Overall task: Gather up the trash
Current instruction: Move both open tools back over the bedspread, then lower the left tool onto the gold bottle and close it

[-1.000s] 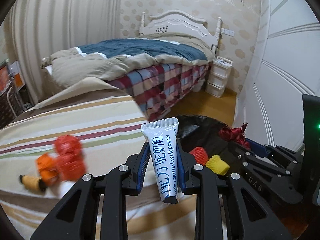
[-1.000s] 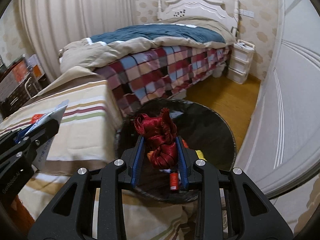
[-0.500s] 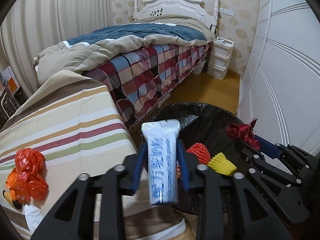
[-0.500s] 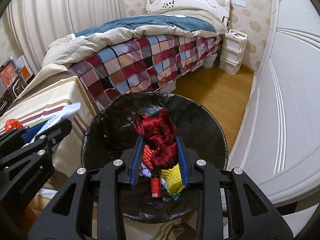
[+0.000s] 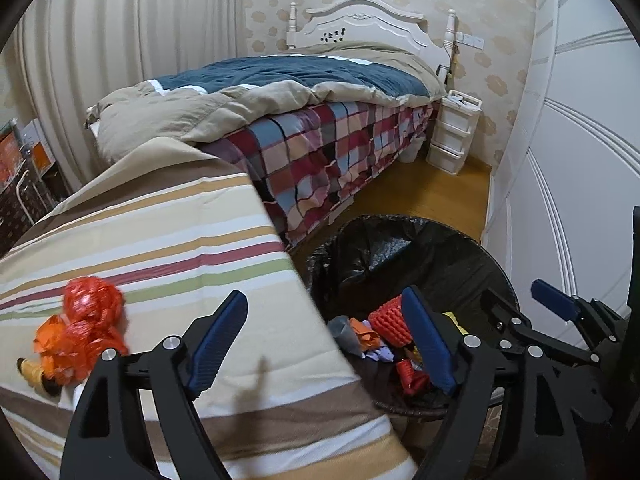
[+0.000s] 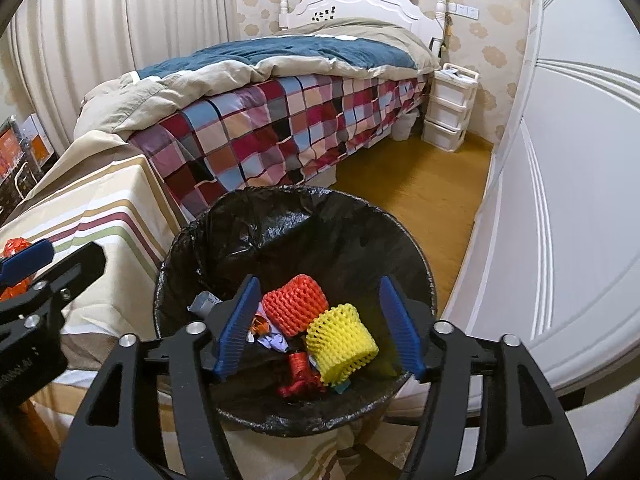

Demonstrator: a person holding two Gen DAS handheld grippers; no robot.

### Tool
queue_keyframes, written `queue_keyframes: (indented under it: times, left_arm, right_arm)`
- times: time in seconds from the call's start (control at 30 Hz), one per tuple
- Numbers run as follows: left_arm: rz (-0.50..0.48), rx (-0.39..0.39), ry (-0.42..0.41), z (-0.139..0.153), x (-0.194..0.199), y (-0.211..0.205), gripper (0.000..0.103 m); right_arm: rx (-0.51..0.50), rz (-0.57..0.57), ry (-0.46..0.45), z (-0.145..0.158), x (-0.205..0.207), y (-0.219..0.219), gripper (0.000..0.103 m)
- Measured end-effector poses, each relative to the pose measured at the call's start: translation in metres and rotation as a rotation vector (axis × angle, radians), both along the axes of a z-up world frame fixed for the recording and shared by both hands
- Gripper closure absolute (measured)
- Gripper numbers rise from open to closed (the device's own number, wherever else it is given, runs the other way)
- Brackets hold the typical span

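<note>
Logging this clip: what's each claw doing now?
Left claw: opening, nothing between its pads.
Right claw: opening, empty, over the bin.

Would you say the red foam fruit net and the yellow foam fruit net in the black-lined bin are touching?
Touching: the right wrist view shows the red foam net resting against the yellow foam net, no gap between.

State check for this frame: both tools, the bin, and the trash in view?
left tool: opening, nothing between the pads
right tool: opening, empty
trash bin: black-lined, partly filled
red ribbon: lying in the bin
orange wrappers: uncollected, on the striped cloth
</note>
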State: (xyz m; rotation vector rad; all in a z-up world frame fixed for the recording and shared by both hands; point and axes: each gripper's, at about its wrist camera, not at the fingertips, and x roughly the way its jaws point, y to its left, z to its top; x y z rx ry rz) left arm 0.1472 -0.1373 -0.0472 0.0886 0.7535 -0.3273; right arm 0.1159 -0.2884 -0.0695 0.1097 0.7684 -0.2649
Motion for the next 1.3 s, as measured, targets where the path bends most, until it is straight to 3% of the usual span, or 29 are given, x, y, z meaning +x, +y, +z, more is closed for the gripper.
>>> queue_keyframes:
  times: [0.43,0.63,0.93,1.1,1.3]
  left_arm:
    - [0.167,0.024,-0.048,0.023,-0.039,0.095,0.018]
    - [0.279,0.04,-0.033,0.019,-0.055,0.154,0.017]
    - [0.446,0.066,0.005,0.003,-0.069,0.233,0.016]
    - [0.491,0.058,0.027,-0.004,-0.07,0.256,0.016]
    - [0.471,0.045,0.039,-0.009,-0.067,0.254,0.016]
  right_arm:
    - [0.047,0.084,-0.035,0.022,-0.029,0.062,0.017]
    - [0.086,0.22,-0.042,0.029,-0.036,0.121,0.015]
    - [0.06,0.417,-0.015,0.027,-0.034,0.213,0.015]
    - [0.057,0.471,0.017,0.02,-0.025,0.243,0.015]
    - [0.013,0.477,0.075,0.006,-0.017,0.252,0.016]
